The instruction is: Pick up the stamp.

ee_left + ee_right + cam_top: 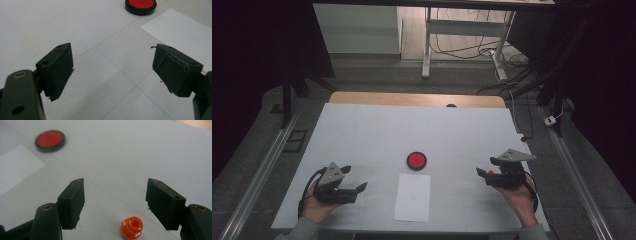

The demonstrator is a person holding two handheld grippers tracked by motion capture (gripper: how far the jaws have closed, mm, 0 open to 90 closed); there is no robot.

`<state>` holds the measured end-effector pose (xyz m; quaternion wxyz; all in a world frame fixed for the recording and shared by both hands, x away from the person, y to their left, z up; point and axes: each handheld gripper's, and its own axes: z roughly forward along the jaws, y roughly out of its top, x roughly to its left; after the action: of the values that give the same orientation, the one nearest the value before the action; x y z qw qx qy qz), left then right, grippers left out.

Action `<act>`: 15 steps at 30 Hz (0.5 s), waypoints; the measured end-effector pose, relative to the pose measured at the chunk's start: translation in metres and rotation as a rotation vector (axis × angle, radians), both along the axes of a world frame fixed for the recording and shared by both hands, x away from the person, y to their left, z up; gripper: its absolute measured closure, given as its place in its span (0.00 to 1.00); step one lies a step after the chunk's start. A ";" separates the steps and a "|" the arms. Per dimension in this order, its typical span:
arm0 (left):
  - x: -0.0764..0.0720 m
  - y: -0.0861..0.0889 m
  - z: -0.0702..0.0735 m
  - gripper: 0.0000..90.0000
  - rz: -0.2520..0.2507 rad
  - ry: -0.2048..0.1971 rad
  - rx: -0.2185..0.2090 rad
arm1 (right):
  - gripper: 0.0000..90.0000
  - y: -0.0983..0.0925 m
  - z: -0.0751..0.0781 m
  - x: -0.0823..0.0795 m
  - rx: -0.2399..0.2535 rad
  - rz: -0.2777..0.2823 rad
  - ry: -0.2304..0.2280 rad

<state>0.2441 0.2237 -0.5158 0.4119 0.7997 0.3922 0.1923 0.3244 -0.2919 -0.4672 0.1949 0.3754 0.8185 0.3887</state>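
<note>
Your right hand [518, 196] comes in from the near right edge of the table [362, 130], wrist angled inward, so the right tongs [484, 176] point left toward the middle. Their jaws stand wide with nothing pressed between them. In the right gripper view, a small orange ridged piece [132, 227] lies on the table in the gap between the jaws, nearer the right one and touching neither. From the high view only a speck of red-orange [490, 172] shows at those tongs, too small to make out.

Your left hand [314, 202] rests at the near left, palm wrapped around the body of the left tongs [353, 178], which aim right and slightly away. Their jaws are also spread wide over bare table.

A round red disc with a black rim [416, 160] sits mid-table, just beyond the far edge of a white sheet of paper [413, 197]. The disc is blurred in the right gripper view and cut off at the top of the left gripper view.
</note>
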 end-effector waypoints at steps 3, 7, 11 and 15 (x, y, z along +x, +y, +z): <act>0.002 -0.001 -0.001 0.19 -0.004 0.005 0.001 | 0.34 0.001 -0.002 0.007 -0.035 -0.037 0.051; 0.001 -0.001 -0.001 0.19 -0.006 0.007 0.006 | 0.35 -0.001 -0.005 0.011 -0.044 -0.058 0.070; 0.002 -0.002 -0.002 0.19 -0.001 0.010 0.008 | 0.36 -0.007 -0.011 0.010 -0.026 -0.068 0.074; 0.002 -0.003 -0.002 0.19 0.001 0.013 0.014 | 0.37 -0.014 -0.016 0.009 -0.032 -0.077 0.084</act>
<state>0.2462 0.2212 -0.5181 0.4035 0.8036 0.3940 0.1902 0.3334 -0.3055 -0.4829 0.1814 0.4194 0.8171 0.3516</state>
